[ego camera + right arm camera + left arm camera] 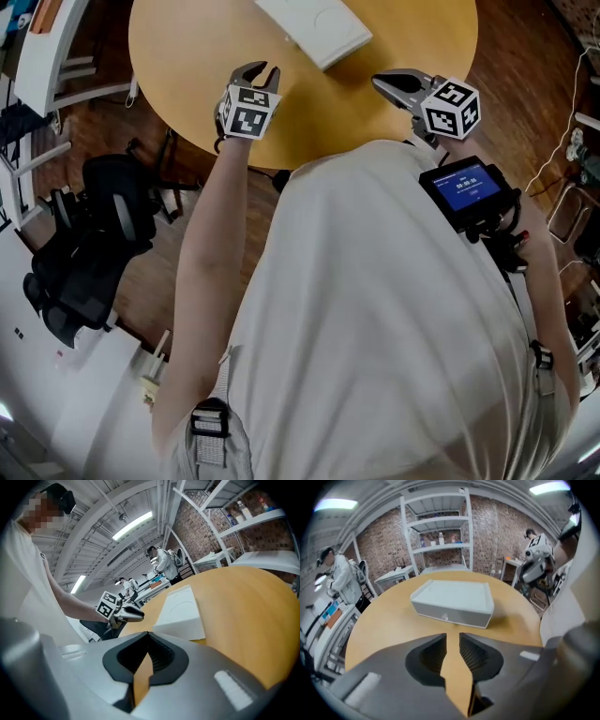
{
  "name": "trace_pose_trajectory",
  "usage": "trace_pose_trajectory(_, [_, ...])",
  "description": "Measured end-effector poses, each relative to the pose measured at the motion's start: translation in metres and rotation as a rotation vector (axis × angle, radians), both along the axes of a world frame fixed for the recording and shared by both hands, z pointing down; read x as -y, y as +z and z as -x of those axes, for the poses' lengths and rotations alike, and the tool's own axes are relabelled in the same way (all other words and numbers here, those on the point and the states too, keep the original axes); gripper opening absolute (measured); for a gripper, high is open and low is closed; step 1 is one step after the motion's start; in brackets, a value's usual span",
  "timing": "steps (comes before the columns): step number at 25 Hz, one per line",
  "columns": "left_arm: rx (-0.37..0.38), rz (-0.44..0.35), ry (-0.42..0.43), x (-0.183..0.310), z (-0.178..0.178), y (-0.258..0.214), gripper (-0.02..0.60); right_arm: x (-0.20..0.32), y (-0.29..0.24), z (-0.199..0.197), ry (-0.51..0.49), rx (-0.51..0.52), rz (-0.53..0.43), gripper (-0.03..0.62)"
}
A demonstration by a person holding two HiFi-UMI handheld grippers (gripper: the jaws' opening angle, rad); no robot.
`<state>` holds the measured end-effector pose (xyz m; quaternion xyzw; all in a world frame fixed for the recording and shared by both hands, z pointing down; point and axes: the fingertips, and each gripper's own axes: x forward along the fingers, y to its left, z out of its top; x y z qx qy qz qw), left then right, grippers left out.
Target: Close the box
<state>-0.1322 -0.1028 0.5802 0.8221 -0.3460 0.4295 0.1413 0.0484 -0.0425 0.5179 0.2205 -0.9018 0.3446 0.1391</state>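
A flat white box (314, 23) lies on the round yellow table (187, 84) at its far side, its lid down as far as I can see. In the left gripper view the box (454, 602) sits just ahead of my left gripper (452, 637), whose jaws stand a little apart with only table showing between them. My left gripper (261, 67) hovers over the table left of the box. My right gripper (378, 81) hangs to the box's right, tips together and empty. In the right gripper view the box (180, 613) lies beyond the jaw tips (149, 637).
A black office chair (94, 234) stands on the wooden floor at the left, below the table's edge. A white shelf unit (440, 531) and a brick wall are behind the table. A person (340, 576) stands at a bench far left. A blue-screened device (466, 185) hangs on my chest.
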Motion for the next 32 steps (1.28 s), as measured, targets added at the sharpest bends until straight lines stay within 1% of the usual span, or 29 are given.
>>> trace_pose_trajectory(3, [-0.126, -0.029, -0.125, -0.031, -0.001, -0.026, 0.078, -0.002, -0.005, 0.013, -0.061, 0.004, -0.017, 0.002])
trace_pose_trajectory(5, [-0.186, -0.051, -0.192, -0.052, -0.003, -0.036, 0.065, -0.003, -0.009, 0.022, -0.099, 0.007, -0.031, 0.002])
trace_pose_trajectory(9, [-0.23, -0.097, -0.236, -0.083, -0.01, -0.045, 0.002, -0.007, -0.014, 0.034, -0.163, 0.01, -0.053, 0.002])
trace_pose_trajectory(13, [-0.272, -0.116, -0.284, -0.093, -0.01, -0.053, 0.002, -0.01, -0.015, 0.04, -0.2, 0.011, -0.064, 0.002])
trace_pose_trajectory(17, [-0.289, -0.132, -0.298, -0.095, -0.012, -0.063, 0.002, -0.014, -0.018, 0.045, -0.221, 0.021, -0.072, 0.002])
trace_pose_trajectory(23, [-0.312, -0.122, -0.305, -0.092, -0.013, -0.064, 0.002, -0.018, -0.019, 0.049, -0.24, 0.023, -0.09, 0.002])
trace_pose_trajectory(27, [-0.312, -0.117, -0.288, -0.092, -0.017, -0.062, 0.002, -0.016, -0.022, 0.048, -0.241, 0.006, -0.121, 0.0])
trace_pose_trajectory(32, [-0.317, -0.109, -0.278, -0.089, -0.019, -0.059, 0.002, -0.013, -0.02, 0.044, -0.239, -0.019, -0.134, 0.0])
